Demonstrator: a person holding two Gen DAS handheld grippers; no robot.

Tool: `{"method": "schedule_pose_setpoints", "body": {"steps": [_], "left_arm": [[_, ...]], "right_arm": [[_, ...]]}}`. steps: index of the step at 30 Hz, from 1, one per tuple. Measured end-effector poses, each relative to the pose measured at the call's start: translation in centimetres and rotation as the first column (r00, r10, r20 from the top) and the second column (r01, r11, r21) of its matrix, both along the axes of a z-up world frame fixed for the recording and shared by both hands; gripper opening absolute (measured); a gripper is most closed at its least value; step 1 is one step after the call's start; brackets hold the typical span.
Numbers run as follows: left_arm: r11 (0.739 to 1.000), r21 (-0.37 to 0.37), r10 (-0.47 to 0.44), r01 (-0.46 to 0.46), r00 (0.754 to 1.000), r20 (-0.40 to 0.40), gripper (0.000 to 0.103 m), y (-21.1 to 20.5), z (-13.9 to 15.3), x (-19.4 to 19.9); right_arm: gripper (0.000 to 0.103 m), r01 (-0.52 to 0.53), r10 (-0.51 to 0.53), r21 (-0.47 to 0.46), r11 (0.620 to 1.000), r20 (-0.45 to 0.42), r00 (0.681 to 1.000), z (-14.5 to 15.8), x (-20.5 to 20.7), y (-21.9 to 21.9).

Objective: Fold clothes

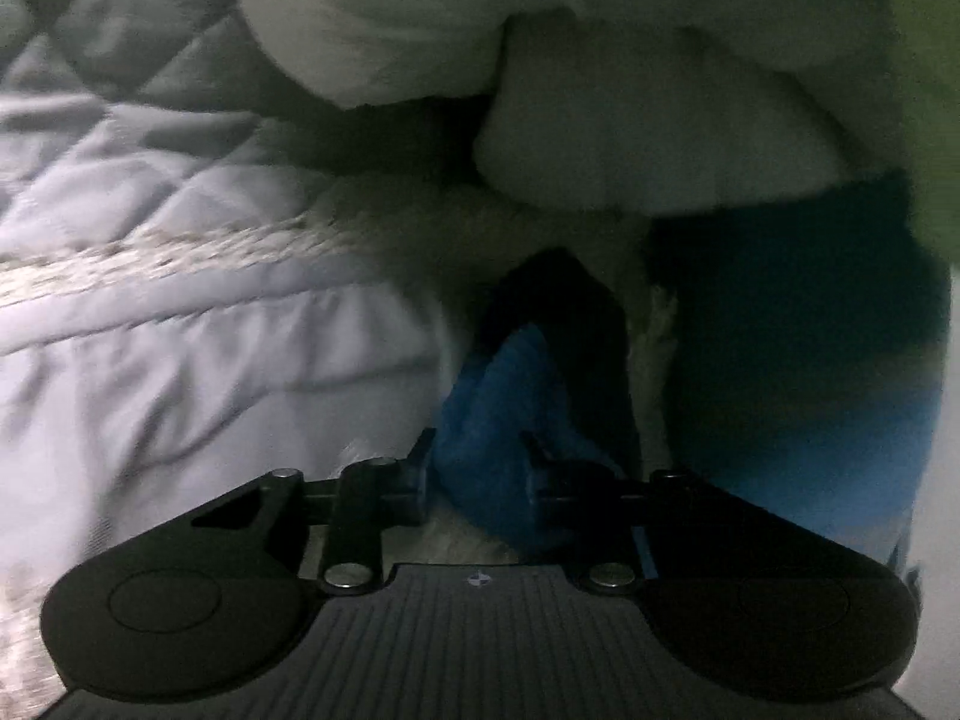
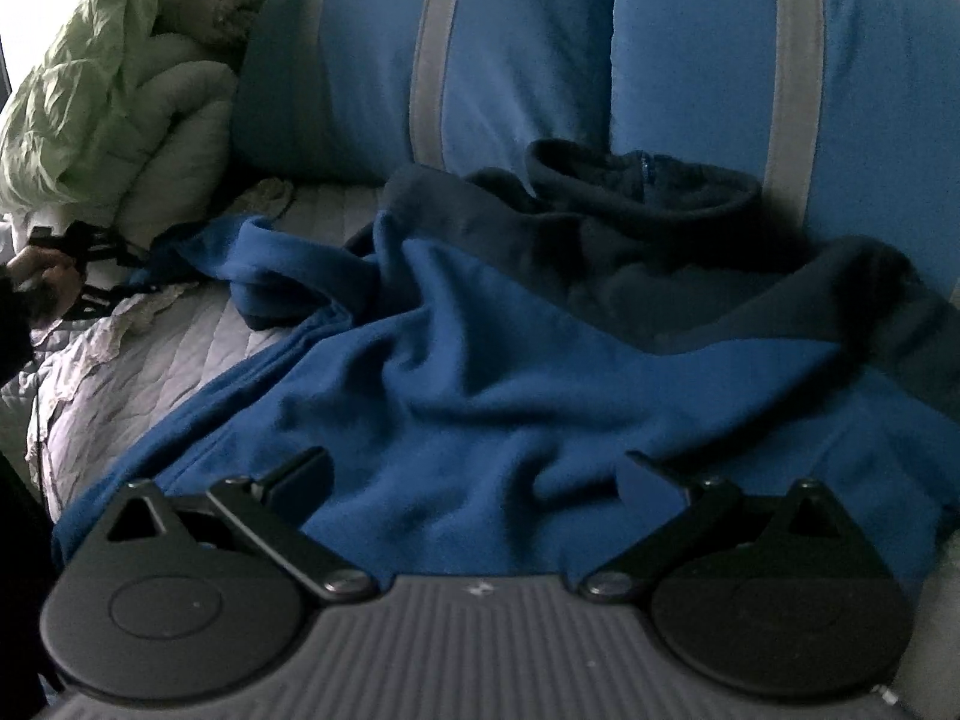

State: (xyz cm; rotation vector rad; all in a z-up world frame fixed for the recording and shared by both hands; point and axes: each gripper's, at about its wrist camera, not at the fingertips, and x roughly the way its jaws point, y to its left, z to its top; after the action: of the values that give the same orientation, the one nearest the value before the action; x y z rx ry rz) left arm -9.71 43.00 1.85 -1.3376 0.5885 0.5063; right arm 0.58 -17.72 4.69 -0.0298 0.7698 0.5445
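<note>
You have one blue fleece top, two blue pillows with grey stripes, one pale green duvet, one quilted bed, two grippers.

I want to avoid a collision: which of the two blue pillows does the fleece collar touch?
The right-hand pillow: the dark collar of the blue fleece rests against its lower front. The left pillow stands behind, apart from it.

Quilted bed under blue fleece, striped pillows, bunched duvet.
</note>
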Motion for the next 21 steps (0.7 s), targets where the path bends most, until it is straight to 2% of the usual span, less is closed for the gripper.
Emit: {"method": "schedule_pose_setpoints", "body": {"steps": [8, 14, 19, 21], "left_arm": [[0.991, 0.089, -0.094, 0.095, 0.995, -0.01, 0.027, -1.4, 0.2, -5.0], [0.988, 0.066, -0.139, 0.14, 0.99, -0.023, 0.031, -1.6, 0.2, -6.7], [0.993, 0.007, -0.118, 0.119, 0.992, -0.034, 0.045, -1.6, 0.6, -8.4], [0.996, -0.018, -0.092, 0.092, 0.996, -0.006, 0.063, -1.6, 0.8, -9.3]], "right_arm": [[0.102, -0.006, 0.006, 0.0, 1.0, -0.002, 1.0, 0.2, -0.1, 0.3], [0.102, -0.006, 0.006, -0.022, 1.0, -0.008, 1.0, -0.2, -0.1, 0.6], [0.102, 0.013, -0.013, -0.029, 0.999, -0.01, 1.0, -0.3, 0.0, 0.5], [0.102, 0.015, -0.015, -0.031, 0.999, -0.01, 1.0, -0.3, 0.0, 0.5]]}}
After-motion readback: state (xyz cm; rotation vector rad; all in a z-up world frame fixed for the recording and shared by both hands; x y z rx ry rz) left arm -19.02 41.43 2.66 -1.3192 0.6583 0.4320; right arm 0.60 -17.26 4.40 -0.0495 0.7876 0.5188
